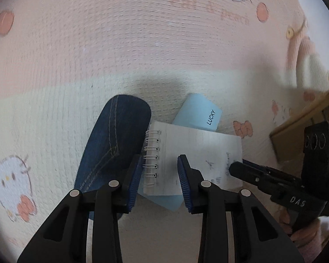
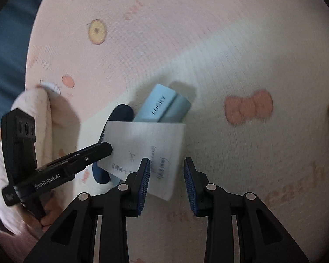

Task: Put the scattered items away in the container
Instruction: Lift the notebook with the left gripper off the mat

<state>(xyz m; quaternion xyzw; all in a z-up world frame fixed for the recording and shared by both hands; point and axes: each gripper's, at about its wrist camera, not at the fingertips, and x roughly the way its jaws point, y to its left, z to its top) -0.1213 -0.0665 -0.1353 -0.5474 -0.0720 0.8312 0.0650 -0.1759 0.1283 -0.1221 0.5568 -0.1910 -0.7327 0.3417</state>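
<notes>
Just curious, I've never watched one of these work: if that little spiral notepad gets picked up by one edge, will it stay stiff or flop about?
Probably it flops a bit. The spiral notepad looks thin, bound only by a wire coil on one side, so loose pages may fan open. It also looks light. It lies partly on a blue case, so pushing it may slide both.

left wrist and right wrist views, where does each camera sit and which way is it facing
Left wrist: on the left gripper, looking steeply down on the notepad, denim case and blue box; right gripper and a hand at right.
Right wrist: on the right gripper, looking down from the opposite side; left gripper at left.
Shared: notepad, blue box, denim case, blanket.
</notes>
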